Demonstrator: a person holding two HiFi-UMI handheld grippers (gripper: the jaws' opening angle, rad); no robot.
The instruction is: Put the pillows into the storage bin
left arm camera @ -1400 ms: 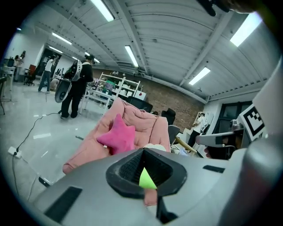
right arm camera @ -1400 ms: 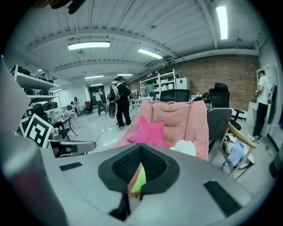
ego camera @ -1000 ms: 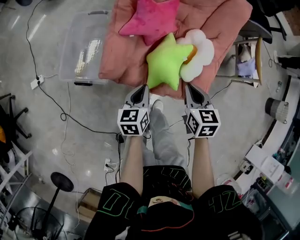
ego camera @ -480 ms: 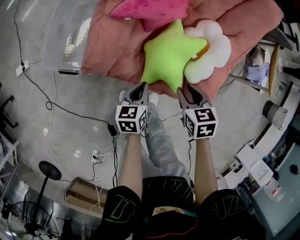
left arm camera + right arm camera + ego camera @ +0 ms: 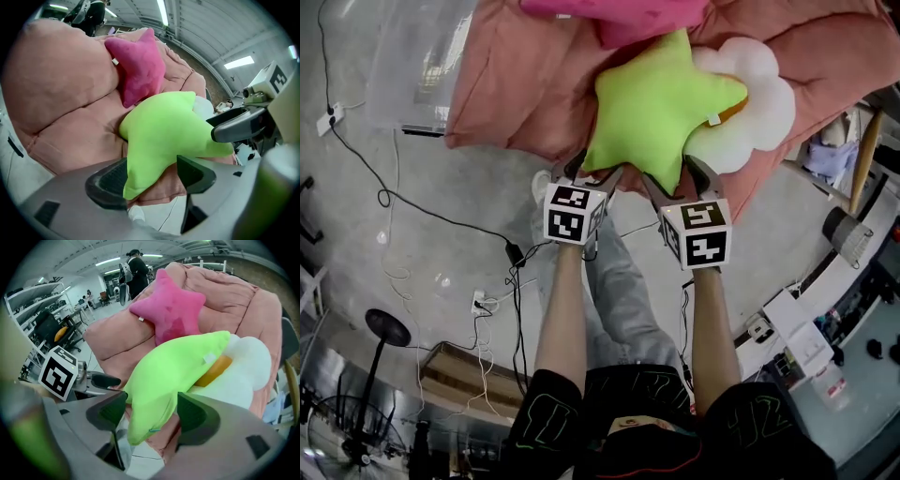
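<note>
**Both grippers have closed in on the green star pillow**

Since a second ago both my hands have gone from hanging short of the pillows to sitting right at the near edge of the green star pillow. The jaws, pressed together back then, have just been opening.

My left gripper now stands spread. In the left gripper view the star's lower left point hangs down between the two pads. It lies against the left pad, and the right pad is clear of it, so nothing is pinched. My right gripper is spread as well. In the right gripper view the star's other lower point hangs in the gap between the pads, and neither pad presses on it.

Outward from the jaws, the green star lies on the front slope of a salmon-pink beanbag. Its right arm overlaps a white cloud-shaped pillow with an orange patch showing where the two meet. A pink star pillow lies just behind the green one, higher up the beanbag.

The clear storage bin stands on the concrete floor at the beanbag's left side, well apart from both grippers. I see no pillow in it. Black and white cables trail across the floor nearer to me.
</note>
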